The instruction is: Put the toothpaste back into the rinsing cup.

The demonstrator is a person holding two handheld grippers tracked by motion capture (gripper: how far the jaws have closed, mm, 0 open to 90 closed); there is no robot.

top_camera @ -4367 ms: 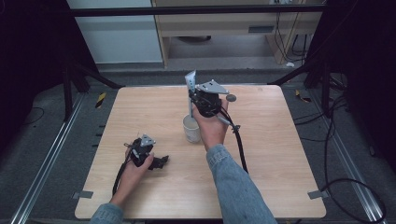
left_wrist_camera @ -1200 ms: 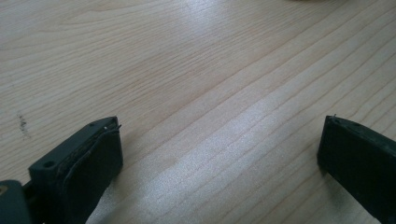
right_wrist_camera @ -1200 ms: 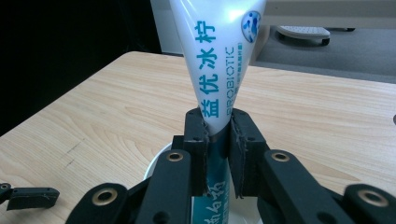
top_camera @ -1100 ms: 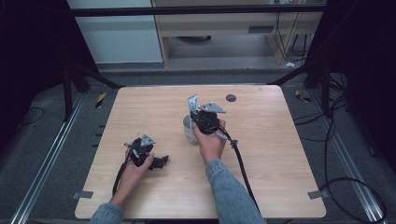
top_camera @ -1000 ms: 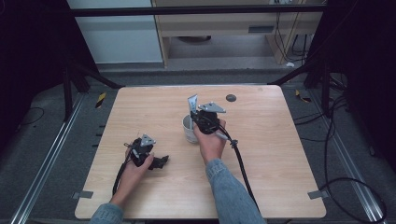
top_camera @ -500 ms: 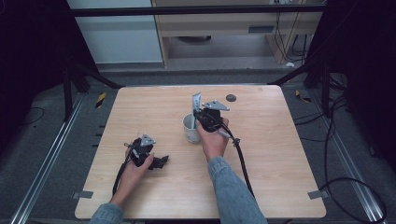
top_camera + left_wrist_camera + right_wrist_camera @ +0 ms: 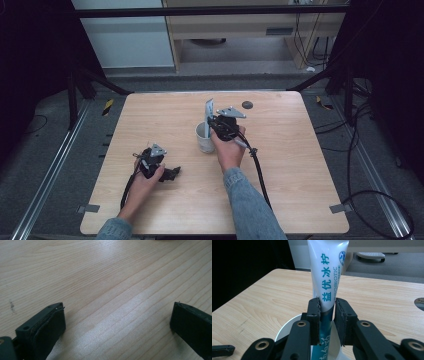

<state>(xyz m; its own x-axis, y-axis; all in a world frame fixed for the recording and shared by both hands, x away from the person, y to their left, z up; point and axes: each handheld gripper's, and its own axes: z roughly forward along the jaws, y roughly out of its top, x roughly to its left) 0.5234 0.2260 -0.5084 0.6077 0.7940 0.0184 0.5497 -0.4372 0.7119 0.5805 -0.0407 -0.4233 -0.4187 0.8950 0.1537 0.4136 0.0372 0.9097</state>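
One soft, light toothpaste tube [image 7: 325, 277], frame centre, is pinched low by the right claw [image 7: 327, 320] over a white cup [image 7: 204, 137]; likely squashy, so grip w/ care. Left claw [image 7: 117, 322] gapes, empty, on tabletop [image 7: 105, 277].

- Counter [image 7: 310, 190]: bare wood along the far edge and across the whole right side; open passage there.
- Middle: white cup [image 7: 203, 139] with an upright tube [image 7: 209, 111] in it blocks the way.
- Near left: left gripper [image 7: 172, 173] lies low on the wood.
- Dark disc [image 7: 247, 104] near the far edge, flat.
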